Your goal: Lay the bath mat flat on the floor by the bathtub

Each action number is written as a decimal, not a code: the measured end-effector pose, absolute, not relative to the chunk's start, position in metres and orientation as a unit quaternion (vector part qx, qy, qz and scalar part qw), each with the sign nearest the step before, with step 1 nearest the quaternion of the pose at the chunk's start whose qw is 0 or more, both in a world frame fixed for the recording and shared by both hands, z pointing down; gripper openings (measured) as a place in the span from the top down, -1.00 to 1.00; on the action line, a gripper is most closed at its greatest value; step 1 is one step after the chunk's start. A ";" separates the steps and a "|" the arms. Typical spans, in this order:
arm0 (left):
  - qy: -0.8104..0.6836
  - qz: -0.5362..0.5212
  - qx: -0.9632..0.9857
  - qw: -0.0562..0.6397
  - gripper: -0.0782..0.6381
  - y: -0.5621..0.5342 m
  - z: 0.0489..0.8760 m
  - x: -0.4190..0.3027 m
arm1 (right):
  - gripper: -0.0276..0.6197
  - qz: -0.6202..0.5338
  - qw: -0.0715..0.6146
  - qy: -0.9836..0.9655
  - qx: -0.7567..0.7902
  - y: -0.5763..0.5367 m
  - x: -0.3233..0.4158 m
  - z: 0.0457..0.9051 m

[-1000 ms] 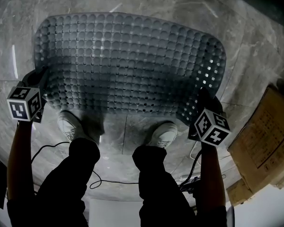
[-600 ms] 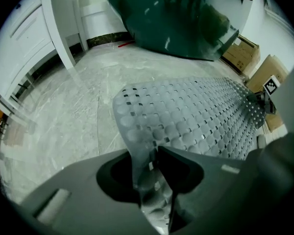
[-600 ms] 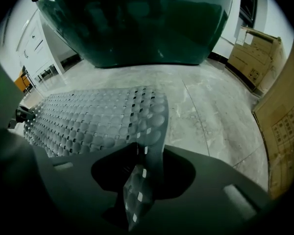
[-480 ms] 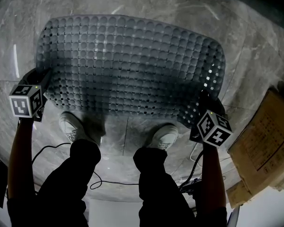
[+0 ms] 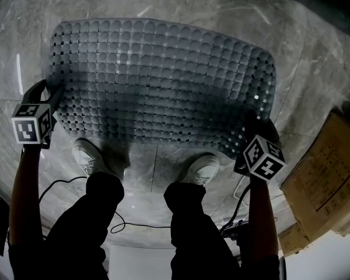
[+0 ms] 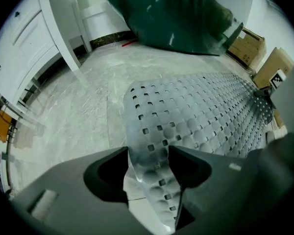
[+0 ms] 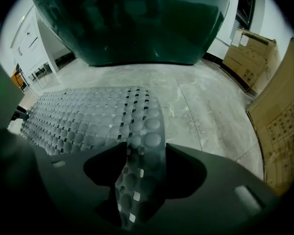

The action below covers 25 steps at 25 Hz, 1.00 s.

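Between the jaws of the left gripper [image 6: 148, 166], pinched from both sides: the near left corner of the bath mat [image 6: 201, 109], grey, bubbled, punched with square holes. Likewise at the right gripper [image 7: 139, 168]: jaws clenched on the near right corner, with a strip of mat rising between them and curling forward.

Seen from the head view, left gripper [image 5: 51, 97] and right gripper [image 5: 249, 126] well apart, one at each near corner, marker cubes turned upward. Stretched between them and out ahead, the whole mat [image 5: 163, 74], wide side across, near edge raised at both corners, the rest spread low over the pale veined floor [image 5: 315, 69]. Hard to tell whether the far edge touches the floor.

Just behind the near edge, two white shoes [image 5: 88, 156], toes toward the mat, dark trouser legs above them. Near the shoes, a thin black cable [image 5: 58, 184] looping across the floor.

Beyond the far edge, in both gripper views, the dark green bathtub [image 7: 132, 23], glossy, standing on the same floor, apart from the mat. Off to the right, flattened cardboard boxes [image 5: 324, 174], close to the right gripper. Off to the left, white panelled doors [image 6: 24, 38].
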<state>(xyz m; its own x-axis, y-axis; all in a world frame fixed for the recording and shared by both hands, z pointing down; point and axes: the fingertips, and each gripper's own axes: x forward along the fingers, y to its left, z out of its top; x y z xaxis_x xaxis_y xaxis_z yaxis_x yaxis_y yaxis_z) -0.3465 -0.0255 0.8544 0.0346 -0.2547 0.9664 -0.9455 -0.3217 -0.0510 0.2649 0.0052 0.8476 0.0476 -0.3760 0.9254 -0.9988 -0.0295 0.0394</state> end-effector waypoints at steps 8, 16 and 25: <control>-0.482 0.504 0.633 0.336 0.03 0.000 0.879 -0.347 | -0.12 0.386 0.404 -0.556 0.615 0.030 0.271 0.870; -0.492 0.485 0.631 0.353 0.03 0.007 0.864 -0.342 | 0.01 0.397 0.376 -0.580 0.604 0.017 0.251 0.850; -0.505 0.454 0.639 0.362 0.15 0.012 0.827 -0.322 | 0.40 0.418 0.335 -0.614 0.580 0.013 0.225 0.814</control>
